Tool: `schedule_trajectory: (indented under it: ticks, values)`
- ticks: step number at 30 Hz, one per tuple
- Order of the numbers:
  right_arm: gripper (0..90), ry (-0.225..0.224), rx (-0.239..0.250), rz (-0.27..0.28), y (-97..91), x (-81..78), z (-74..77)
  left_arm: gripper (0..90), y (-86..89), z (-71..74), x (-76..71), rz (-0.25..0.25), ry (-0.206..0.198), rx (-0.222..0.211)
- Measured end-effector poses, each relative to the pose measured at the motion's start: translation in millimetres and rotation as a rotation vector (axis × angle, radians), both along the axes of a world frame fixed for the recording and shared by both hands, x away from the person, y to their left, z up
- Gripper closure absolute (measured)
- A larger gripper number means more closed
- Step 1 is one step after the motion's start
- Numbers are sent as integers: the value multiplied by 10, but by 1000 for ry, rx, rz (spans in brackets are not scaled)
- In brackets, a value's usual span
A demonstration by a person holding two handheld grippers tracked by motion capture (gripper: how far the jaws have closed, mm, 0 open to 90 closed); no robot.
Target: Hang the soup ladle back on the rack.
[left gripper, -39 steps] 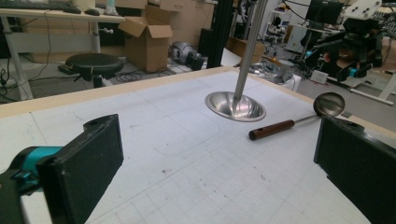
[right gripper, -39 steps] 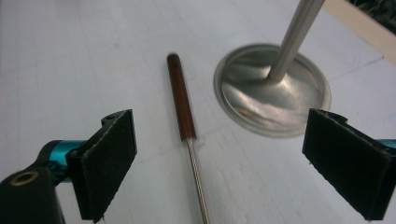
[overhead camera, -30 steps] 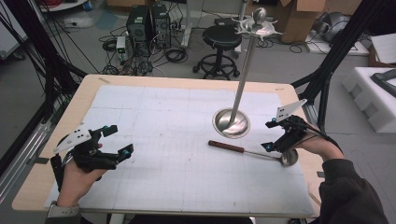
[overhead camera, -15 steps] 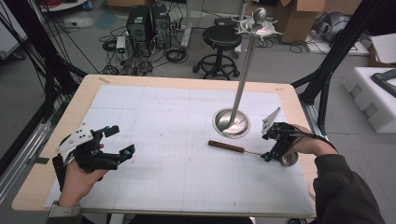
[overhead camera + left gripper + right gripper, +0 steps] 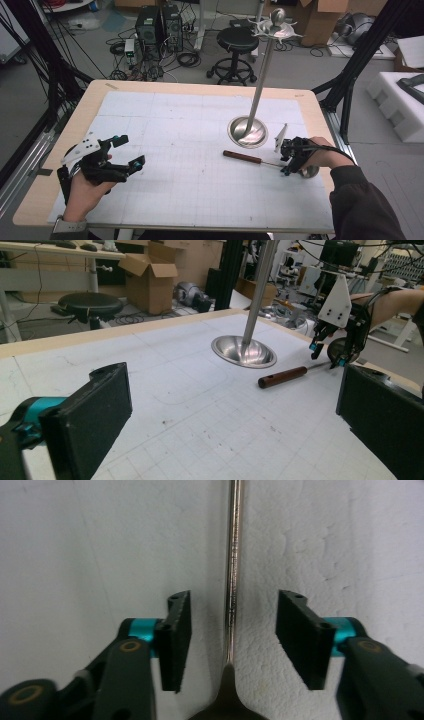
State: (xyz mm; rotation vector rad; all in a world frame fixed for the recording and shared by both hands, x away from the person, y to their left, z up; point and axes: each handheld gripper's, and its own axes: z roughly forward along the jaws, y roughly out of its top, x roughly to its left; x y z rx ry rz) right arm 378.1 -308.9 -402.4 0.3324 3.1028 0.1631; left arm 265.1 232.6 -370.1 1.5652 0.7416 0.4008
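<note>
No legible writing. Right gripper [image 5: 230, 630] pointed down, jaws apart astride ladle [image 5: 231, 570] shaft, untouching; left gripper [image 5: 125, 152] hovered unclenched, holding nothing.

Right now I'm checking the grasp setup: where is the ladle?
In the high view the ladle lies flat on the table's right side, just in front of the stand's round base; the right gripper straddles its thin metal shaft, jaws open.

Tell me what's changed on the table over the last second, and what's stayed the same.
The right gripper has come down from above the ladle onto its thin metal shaft, near the bowl end. Its fingers now sit open on either side of the shaft, not yet closed on it. The ladle itself has not moved. The left gripper stays open at the table's near left, and the metal stand is unmoved.
</note>
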Motion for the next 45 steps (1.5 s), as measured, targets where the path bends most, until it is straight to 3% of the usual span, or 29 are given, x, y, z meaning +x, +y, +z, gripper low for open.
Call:
schedule_trajectory:
  ticks: [9,10,14,17,22,26,33,34,35,45]
  values:
    - [731,13,-33,19,49,16,-36,19,2,-7,2,1,2,-3]
    - [807,14,-42,1,57,6,-31,19,1,-9,3,0,3,-3]
    - [827,14,-45,-4,66,10,-38,19,-6,-17,6,-1,6,-1]
    - [838,14,-52,-39,67,-5,-32,19,-5,-17,7,-1,6,0]
    - [842,19,-29,-41,42,-18,-18,19,7,-12,5,1,4,-3]
    - [843,9,37,-39,-2,-48,50,19,7,-17,8,3,7,1]
    - [842,-8,153,-115,-108,-106,207,19,-6,-11,4,1,6,1]
    - [843,-7,203,-128,-147,-129,250,19,-3,-10,4,1,4,0]
    - [843,-7,203,-128,-147,-129,250,19,-2,-9,3,2,5,-2]
    - [843,-47,460,-225,-401,-200,477,19,-5,-13,5,1,4,0]
